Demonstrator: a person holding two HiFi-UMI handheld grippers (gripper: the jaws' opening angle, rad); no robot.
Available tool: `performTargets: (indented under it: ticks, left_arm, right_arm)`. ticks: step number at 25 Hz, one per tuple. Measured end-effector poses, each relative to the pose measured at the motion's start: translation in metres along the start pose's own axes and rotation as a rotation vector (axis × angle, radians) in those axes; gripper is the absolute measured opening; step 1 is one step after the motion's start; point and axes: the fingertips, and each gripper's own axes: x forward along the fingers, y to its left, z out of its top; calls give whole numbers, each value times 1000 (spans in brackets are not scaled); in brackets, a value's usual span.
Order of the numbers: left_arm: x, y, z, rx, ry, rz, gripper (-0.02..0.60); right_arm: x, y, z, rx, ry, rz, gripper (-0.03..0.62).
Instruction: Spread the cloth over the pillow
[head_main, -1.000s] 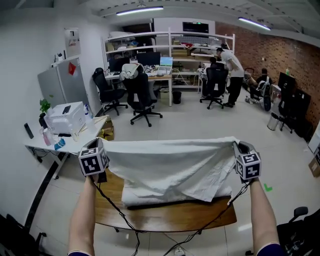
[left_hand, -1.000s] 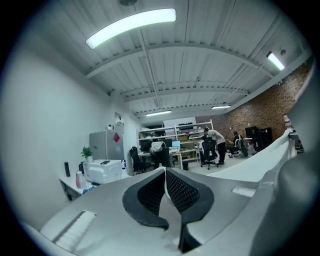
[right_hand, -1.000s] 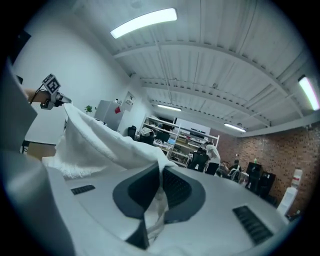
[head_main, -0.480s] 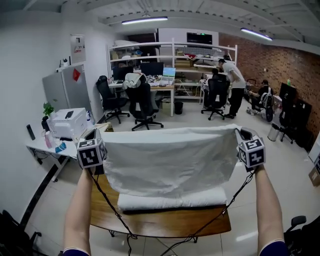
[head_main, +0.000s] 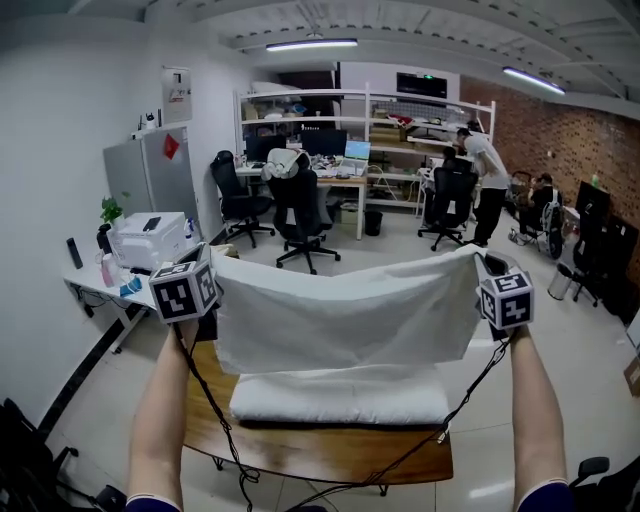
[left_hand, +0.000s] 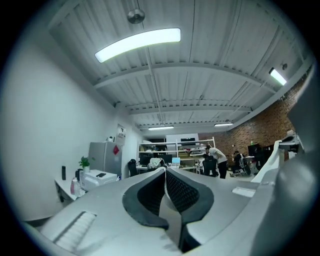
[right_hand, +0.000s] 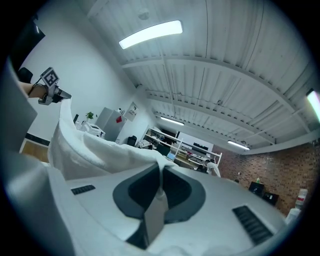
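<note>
A white cloth (head_main: 345, 318) hangs stretched flat between my two grippers, above and just behind the white pillow (head_main: 340, 395). The pillow lies on a wooden table (head_main: 330, 452). My left gripper (head_main: 205, 272) is shut on the cloth's upper left corner, and my right gripper (head_main: 485, 268) is shut on the upper right corner. In the right gripper view the cloth (right_hand: 95, 147) runs from the closed jaws toward the far left gripper (right_hand: 50, 87). In the left gripper view the jaws meet on a thin strip of cloth (left_hand: 171, 220). The cloth's lower edge hides the pillow's back.
A white side table (head_main: 95, 290) with a printer (head_main: 148, 238) stands to the left of the wooden table. Office chairs (head_main: 300, 215), desks, shelves and people (head_main: 487, 180) fill the room beyond. Cables (head_main: 470, 395) hang from both grippers across the table's front.
Both grippers have lifted the cloth, which sagged over the pillow a second ago. It now hangs taut and higher, clear of most of the pillow.
</note>
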Motion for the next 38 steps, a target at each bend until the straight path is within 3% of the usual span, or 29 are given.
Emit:
performTargets:
  ticks: [7,23,38]
  left_arm:
    - [29,10,10,1,26,11,12]
    - [162,35,8,25,50,-11,12]
    - [255,27,-35,40,118,-30,12]
  right_arm:
    - [28,-7,6,9,-7,-11,25]
    - [124,-15,17,10,16,-102,25]
    - [209,-6,-38,7,116,-120,25]
